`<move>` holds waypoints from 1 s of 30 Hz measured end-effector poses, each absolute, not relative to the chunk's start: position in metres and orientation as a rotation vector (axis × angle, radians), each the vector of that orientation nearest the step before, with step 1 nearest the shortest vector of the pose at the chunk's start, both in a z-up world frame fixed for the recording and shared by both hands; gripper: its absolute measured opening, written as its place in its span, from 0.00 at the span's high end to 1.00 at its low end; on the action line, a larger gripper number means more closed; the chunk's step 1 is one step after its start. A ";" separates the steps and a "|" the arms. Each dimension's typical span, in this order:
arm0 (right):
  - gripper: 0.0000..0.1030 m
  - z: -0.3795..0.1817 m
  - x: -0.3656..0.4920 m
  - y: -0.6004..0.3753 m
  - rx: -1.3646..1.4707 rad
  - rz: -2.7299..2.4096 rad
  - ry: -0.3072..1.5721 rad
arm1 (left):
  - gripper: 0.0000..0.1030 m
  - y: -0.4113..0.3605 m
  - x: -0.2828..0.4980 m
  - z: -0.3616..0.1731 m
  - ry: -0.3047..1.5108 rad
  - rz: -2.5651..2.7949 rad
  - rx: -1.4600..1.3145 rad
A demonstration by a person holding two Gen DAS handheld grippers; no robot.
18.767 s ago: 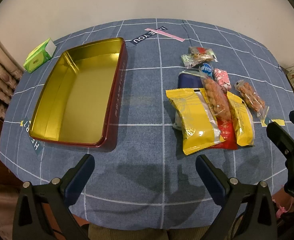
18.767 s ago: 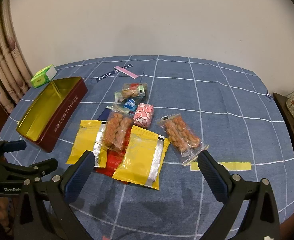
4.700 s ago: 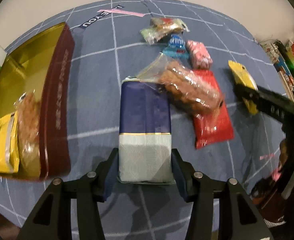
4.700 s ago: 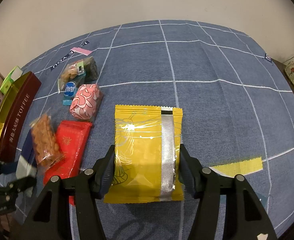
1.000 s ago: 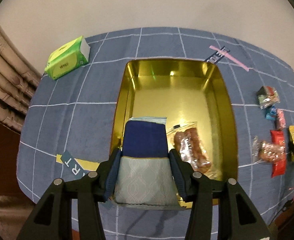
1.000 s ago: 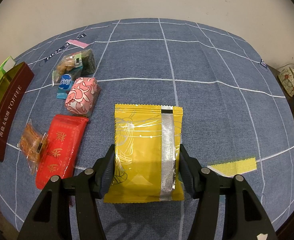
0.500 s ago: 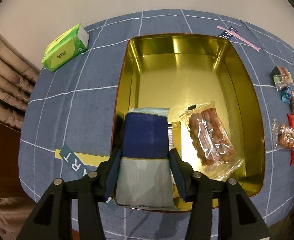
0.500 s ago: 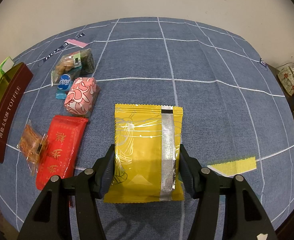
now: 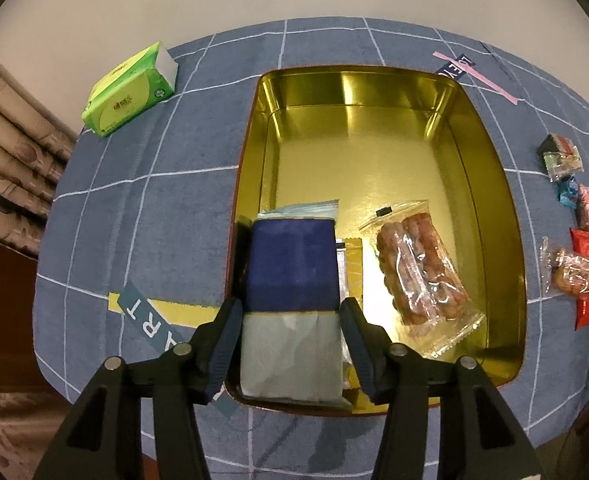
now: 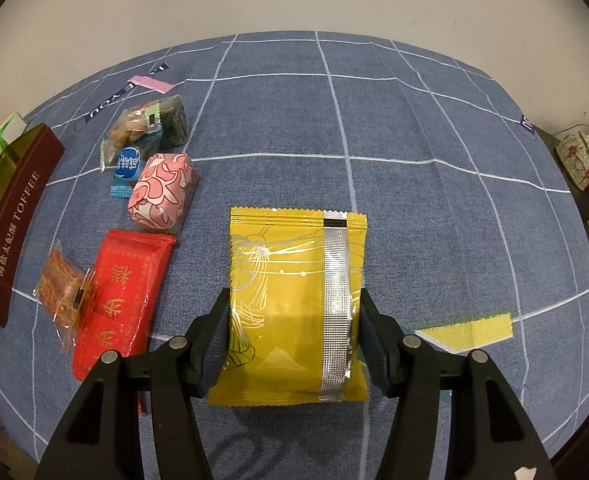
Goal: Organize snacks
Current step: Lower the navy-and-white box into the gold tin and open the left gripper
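Note:
My left gripper (image 9: 290,340) is shut on a navy and pale-blue packet (image 9: 292,280), held over the near left corner of the gold-lined toffee tin (image 9: 490,148). In the tin lie a clear bag of reddish snacks (image 9: 422,268) and a yellow packet (image 9: 352,264) partly hidden under the navy one. My right gripper (image 10: 294,340) is shut on a yellow packet (image 10: 294,280) above the blue cloth. Left of it lie a red packet (image 10: 122,296), a small clear bag of orange snacks (image 10: 66,284), a pink wrapped sweet (image 10: 162,192), a blue candy (image 10: 126,168) and a clear mixed bag (image 10: 146,128).
A green tissue pack (image 9: 130,92) lies on the cloth beyond the tin's left side. The tin's dark red wall (image 10: 10,236) shows at the left of the right wrist view. Yellow tape (image 10: 470,328) marks the cloth by my right gripper. A curtain (image 9: 10,152) hangs left.
My left gripper has come lower and closer over the tin with the navy packet. My right gripper and its yellow packet have stayed in place.

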State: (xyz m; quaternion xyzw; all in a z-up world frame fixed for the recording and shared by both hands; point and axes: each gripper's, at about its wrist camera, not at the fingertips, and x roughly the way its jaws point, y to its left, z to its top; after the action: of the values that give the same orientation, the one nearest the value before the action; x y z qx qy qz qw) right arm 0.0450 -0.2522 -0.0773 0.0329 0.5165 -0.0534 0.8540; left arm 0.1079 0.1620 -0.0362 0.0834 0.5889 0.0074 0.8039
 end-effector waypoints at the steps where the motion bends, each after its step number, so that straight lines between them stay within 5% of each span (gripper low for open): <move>1: 0.47 -0.077 0.045 -0.252 0.069 -0.112 1.086 | 0.48 0.163 0.107 -0.035 1.261 0.011 0.171; 30: 0.48 -0.075 0.046 -0.250 0.086 -0.146 1.098 | 0.41 0.174 0.047 0.016 0.998 0.106 0.132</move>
State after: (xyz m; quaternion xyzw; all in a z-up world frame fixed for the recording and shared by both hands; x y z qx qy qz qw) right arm 0.0458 -0.2504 -0.0754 0.0411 0.5213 -0.0693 0.8495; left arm 0.0475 0.1739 0.0160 0.0634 0.4779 0.0506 0.8747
